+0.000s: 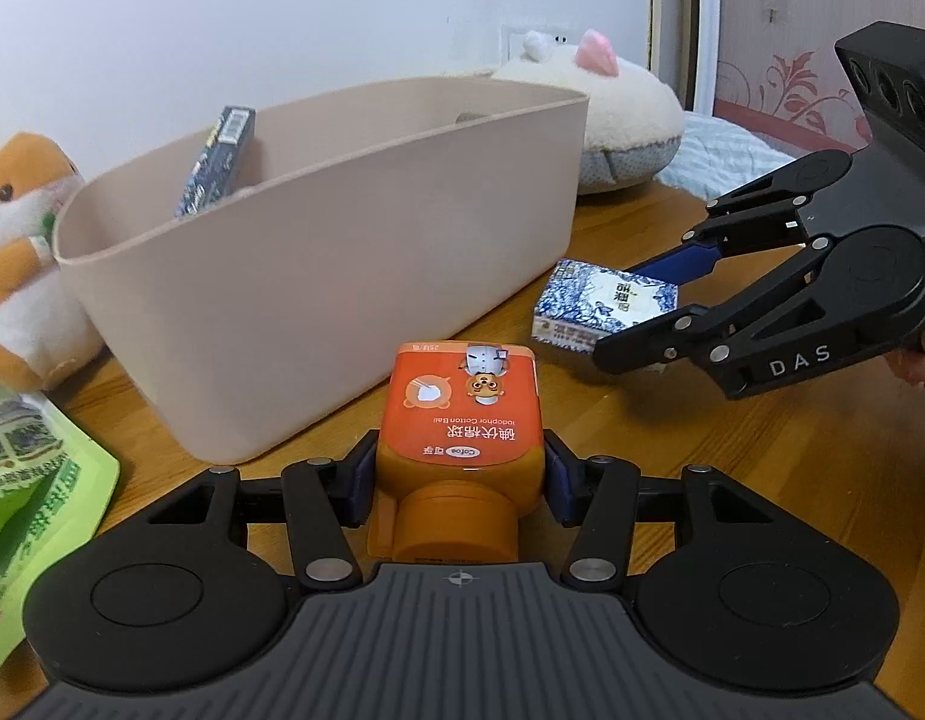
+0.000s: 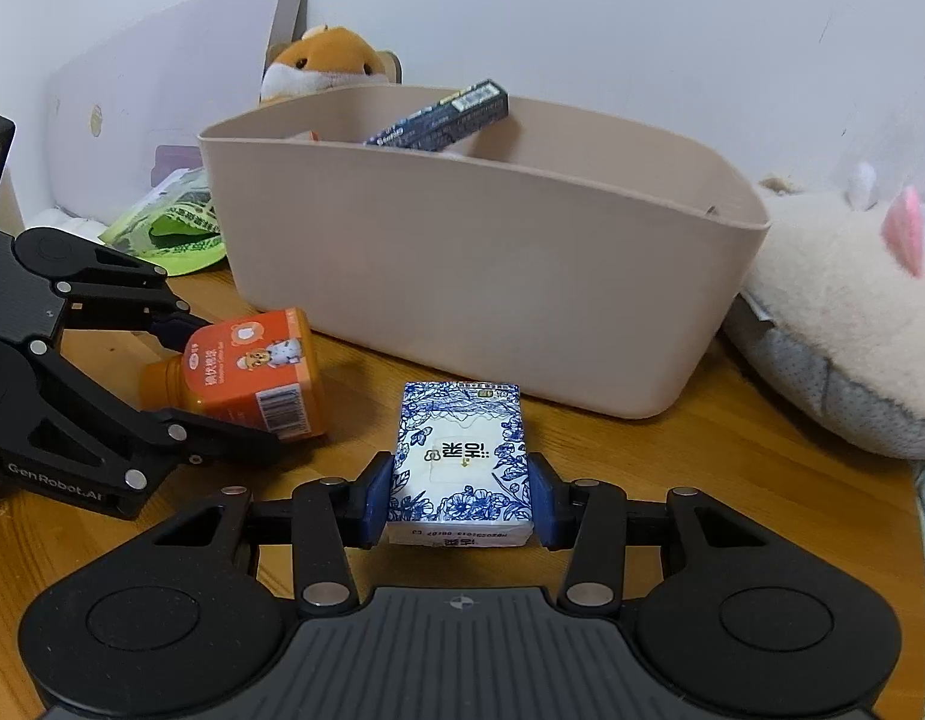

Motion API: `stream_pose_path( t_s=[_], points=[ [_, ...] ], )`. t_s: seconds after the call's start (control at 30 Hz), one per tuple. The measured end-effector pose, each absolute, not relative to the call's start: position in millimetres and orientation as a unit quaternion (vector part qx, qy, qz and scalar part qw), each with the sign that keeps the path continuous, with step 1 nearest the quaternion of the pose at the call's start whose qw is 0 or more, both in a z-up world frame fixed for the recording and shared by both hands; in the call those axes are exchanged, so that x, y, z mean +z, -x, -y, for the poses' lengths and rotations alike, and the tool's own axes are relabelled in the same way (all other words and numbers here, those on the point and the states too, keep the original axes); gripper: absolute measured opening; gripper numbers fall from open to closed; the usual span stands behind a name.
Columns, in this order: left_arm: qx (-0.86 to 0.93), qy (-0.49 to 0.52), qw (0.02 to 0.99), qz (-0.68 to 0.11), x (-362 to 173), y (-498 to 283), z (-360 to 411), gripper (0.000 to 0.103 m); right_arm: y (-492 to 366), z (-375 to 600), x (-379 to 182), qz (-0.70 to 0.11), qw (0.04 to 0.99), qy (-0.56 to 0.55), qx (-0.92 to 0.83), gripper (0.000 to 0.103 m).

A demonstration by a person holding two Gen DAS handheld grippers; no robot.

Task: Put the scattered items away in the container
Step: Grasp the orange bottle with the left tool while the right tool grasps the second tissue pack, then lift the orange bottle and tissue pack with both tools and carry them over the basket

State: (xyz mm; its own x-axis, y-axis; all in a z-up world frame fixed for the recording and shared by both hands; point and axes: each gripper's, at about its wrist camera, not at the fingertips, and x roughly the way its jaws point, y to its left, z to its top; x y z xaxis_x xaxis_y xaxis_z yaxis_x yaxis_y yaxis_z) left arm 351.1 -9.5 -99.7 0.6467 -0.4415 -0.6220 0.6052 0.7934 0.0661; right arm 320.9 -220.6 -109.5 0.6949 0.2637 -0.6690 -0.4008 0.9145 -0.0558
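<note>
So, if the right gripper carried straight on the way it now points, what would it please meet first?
Most likely the near wall of the beige container, which stands directly beyond the blue-and-white tissue pack clamped in the right gripper. The pack's front end would touch first, though the depth is hard to judge.

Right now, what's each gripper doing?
Left gripper: closed on the orange bottle.
Right gripper: closed on the blue-and-white tissue pack.
</note>
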Motion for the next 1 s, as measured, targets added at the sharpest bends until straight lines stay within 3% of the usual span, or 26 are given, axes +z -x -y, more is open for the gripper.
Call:
stream_pose_path(
  t_s=[0.53, 1.0],
  points=[
    [-0.257, -0.148, 0.924, -0.242, -41, -309, -11, 0.054, -276, 239, -58, -0.298, 0.935, 0.119, 0.150, 0.043],
    [-0.222, -0.137, 0.947, -0.189, 23, -325, -10, 0.054, -291, 248, 6, -0.246, 0.954, 0.123, 0.122, 0.043]
  ],
)
